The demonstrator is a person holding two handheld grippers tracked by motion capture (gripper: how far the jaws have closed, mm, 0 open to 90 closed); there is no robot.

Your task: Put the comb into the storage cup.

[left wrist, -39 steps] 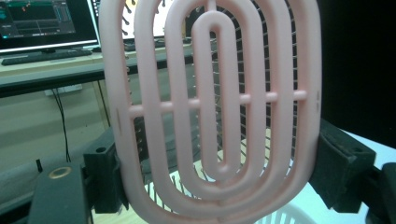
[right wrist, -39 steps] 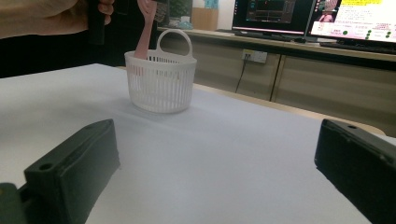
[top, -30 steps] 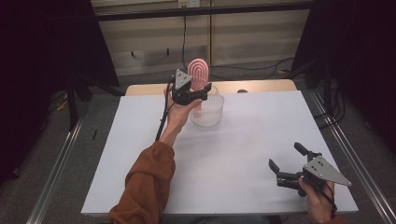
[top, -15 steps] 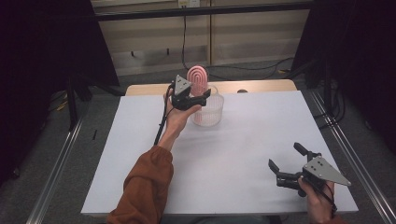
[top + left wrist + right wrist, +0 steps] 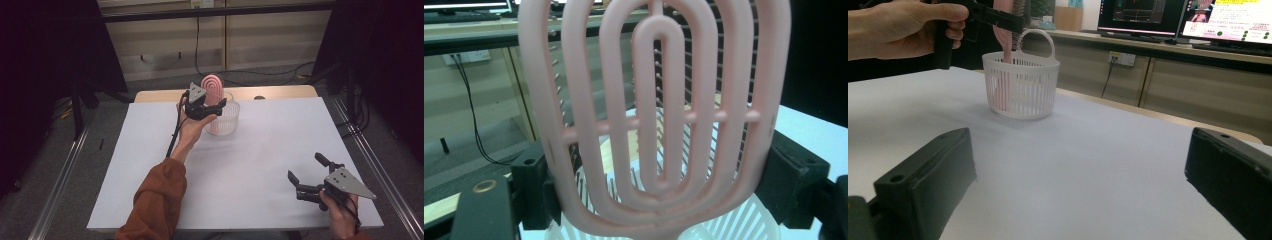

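- Pink hairbrush (image 5: 212, 86): we count one, held upright by its oval vented head over the far middle of the tabletop (image 5: 270, 150), its handle end down inside the white slatted basket (image 5: 223, 119).
- To do this step well, we judge we should keep the brush vertical and centred over the basket mouth, lower it until the handle reaches the bottom, and part the jaws only then, so it leans on the rim without tipping the light basket.
- Tabletop: one, covered in white.
- Basket: one, with a looped handle (image 5: 1037, 40) at its rim, seen clearly in the right gripper view.
- Left gripper (image 5: 202, 107): one, clamped on the brush head from both sides, as the left gripper view (image 5: 654, 125) shows.
- Right gripper (image 5: 305, 186): one, jaws spread wide and holding nothing, resting near the tabletop's near right corner, well apart from the basket.
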